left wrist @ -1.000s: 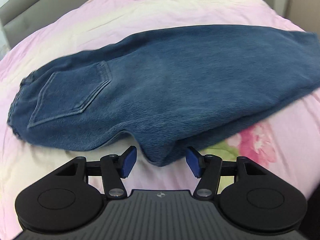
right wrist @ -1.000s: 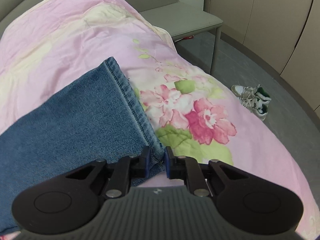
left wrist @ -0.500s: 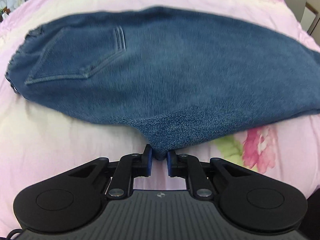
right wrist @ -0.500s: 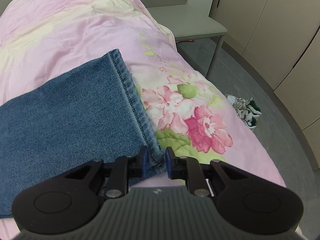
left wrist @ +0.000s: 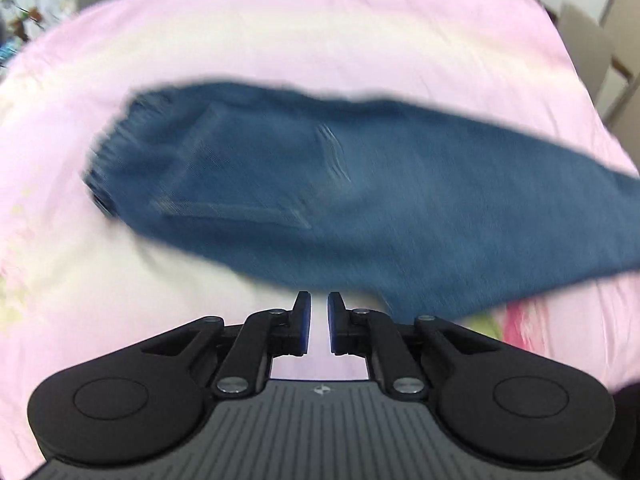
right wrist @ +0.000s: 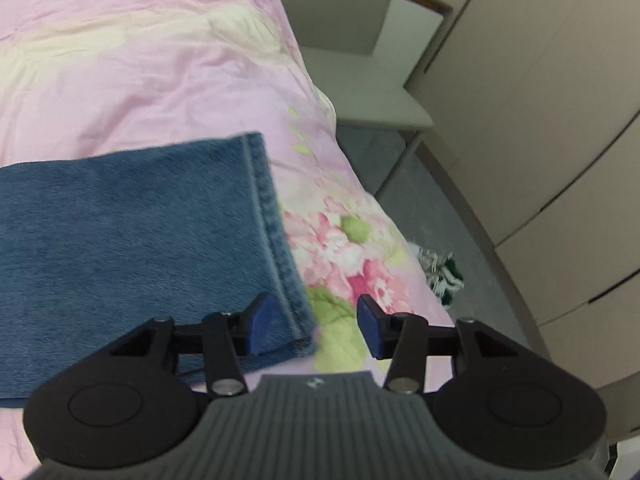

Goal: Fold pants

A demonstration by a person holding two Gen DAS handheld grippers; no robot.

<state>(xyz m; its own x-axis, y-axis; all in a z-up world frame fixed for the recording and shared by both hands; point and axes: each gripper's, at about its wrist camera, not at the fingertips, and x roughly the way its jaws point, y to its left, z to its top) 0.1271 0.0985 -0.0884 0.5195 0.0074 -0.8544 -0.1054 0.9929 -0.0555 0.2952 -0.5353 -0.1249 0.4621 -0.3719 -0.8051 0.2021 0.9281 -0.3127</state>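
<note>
We judge that we are between folds: the jeans (left wrist: 360, 200) lie lengthwise on the pink quilt (left wrist: 320, 32), legs stacked one on the other, back pocket (left wrist: 236, 176) uppermost toward nine o'clock in the left wrist view and the hem (right wrist: 272, 240) toward three o'clock. Our left gripper (left wrist: 319, 322) has its pads nearly pressed together with nothing between them; the jaws have just been closing, and the cloth edge lies just beyond the tips at twelve o'clock, apart from them (the picture is too smeared to read the edge finely). Our right gripper (right wrist: 316, 330) is spread, its jaws having just been opening, and the hem corner lies between the pads, touching neither as far as we can tell. The next move, we think, calls for a fresh pinch on the hem end and carrying it over toward the waistband (left wrist: 104, 168) to halve the length, keeping both layers together so the stack does not skew. Nothing lies on the quilt in the path. A grey chair (right wrist: 360, 60) stands off the bed at one o'clock in the right wrist view, and sneakers (right wrist: 440, 276) lie on the floor at three o'clock beside pale cabinet doors (right wrist: 540, 120), all well apart from the work.
</note>
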